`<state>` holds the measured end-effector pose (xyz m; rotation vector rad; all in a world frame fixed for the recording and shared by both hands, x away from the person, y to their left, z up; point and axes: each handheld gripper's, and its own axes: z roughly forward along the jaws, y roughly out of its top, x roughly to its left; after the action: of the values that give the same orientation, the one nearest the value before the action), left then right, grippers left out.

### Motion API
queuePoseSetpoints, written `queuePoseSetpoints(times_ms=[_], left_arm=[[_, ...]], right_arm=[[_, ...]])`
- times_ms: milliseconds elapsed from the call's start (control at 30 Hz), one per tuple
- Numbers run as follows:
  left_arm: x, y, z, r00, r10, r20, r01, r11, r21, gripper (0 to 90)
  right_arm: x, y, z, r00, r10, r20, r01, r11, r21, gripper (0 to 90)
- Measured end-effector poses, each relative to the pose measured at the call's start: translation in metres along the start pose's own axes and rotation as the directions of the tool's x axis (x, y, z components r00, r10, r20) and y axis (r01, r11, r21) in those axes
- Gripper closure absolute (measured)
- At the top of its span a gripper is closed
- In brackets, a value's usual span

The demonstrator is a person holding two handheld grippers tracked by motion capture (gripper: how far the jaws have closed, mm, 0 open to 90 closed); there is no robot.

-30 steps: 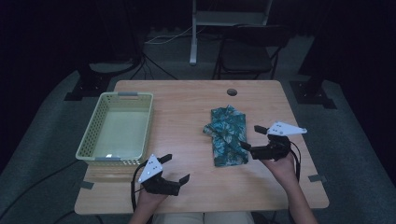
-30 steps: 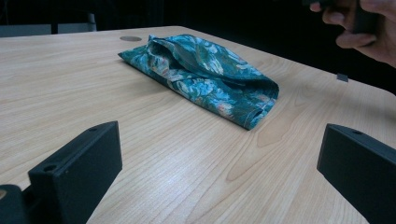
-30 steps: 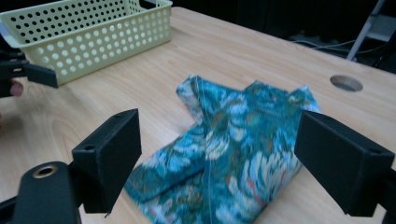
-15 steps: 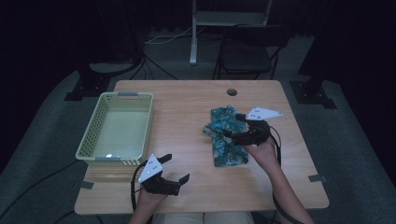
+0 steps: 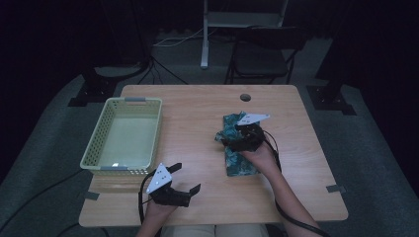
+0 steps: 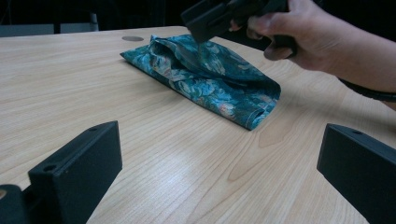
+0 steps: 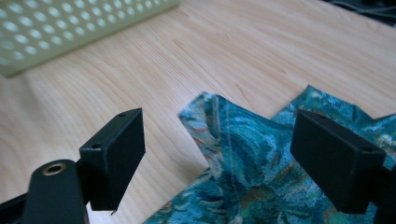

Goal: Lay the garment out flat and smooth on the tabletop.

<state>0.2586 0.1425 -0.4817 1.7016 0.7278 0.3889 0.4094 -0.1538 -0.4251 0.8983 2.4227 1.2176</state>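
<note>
Dark room; light wooden table (image 5: 197, 113) with round grommet hole (image 5: 245, 97) near far edge. Pale green perforated basket (image 5: 123, 136) on left half. Folded teal floral cloth (image 5: 237, 148) on right half, flat on wood, well apart from basket. Right gripper (image 7: 215, 158) over cloth's left corner, jaws spread wide, gripping nothing, fabric between them. Left gripper (image 5: 185, 178) near front edge, jaws apart, empty, aimed toward cloth (image 6: 205, 74).
</note>
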Motion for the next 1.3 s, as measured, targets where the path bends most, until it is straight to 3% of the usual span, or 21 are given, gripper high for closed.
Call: queuePoseSetpoints(times_ms=[133, 400, 533, 667, 800, 900, 967, 1300], left_arm=[[0.0, 0.0, 0.0, 1.0, -0.003, -0.002, 0.003, 1.0, 0.001, 0.5], [0.0, 0.0, 0.0, 1.0, -0.003, -0.004, 0.003, 1.0, 0.001, 0.5], [0.0, 0.0, 0.0, 1.0, -0.005, -0.003, 0.005, 1.0, 0.0, 0.5], [0.0, 0.0, 0.0, 1.0, -0.006, -0.004, 0.006, 1.0, 0.0, 0.5], [0.0, 0.0, 0.0, 0.9999, -0.007, -0.012, 0.007, 1.0, 0.0, 0.5], [0.0, 0.0, 0.0, 0.9999, -0.007, -0.015, 0.007, 1.0, 0.0, 0.4], [0.0, 0.0, 0.0, 0.9999, -0.008, -0.012, 0.008, 1.0, 0.002, 0.5], [0.0, 0.0, 0.0, 0.9997, -0.009, -0.023, 0.009, 1.0, 0.001, 0.5]], right_arm=[[-0.004, -0.003, 0.01, 0.9999, 0.01, 0.011, -0.01, 0.999, 0.031, 17.1], [-0.004, -0.003, 0.029, 0.9976, -0.024, 0.065, 0.017, 0.994, 0.11, 18.9], [-0.003, -0.003, 0.039, 0.9948, -0.043, 0.092, 0.029, 0.988, 0.151, 29.3], [-0.004, -0.003, 0.044, 0.99, -0.043, 0.134, 0.018, 0.983, 0.182, 46.1], [-0.007, -0.002, 0.046, 0.9878, -0.045, 0.149, 0.012, 0.976, 0.218, 63.7], [-0.009, -0.001, 0.041, 0.9866, -0.047, 0.156, 0.013, 0.976, 0.217, 81.7], [-0.011, 0.0, 0.036, 0.9885, -0.041, 0.146, 0.009, 0.978, 0.21, 85.4], [-0.02, 0.002, -0.016, 0.9806, 0.003, 0.196, -0.022, 0.995, 0.093, 86.0]])
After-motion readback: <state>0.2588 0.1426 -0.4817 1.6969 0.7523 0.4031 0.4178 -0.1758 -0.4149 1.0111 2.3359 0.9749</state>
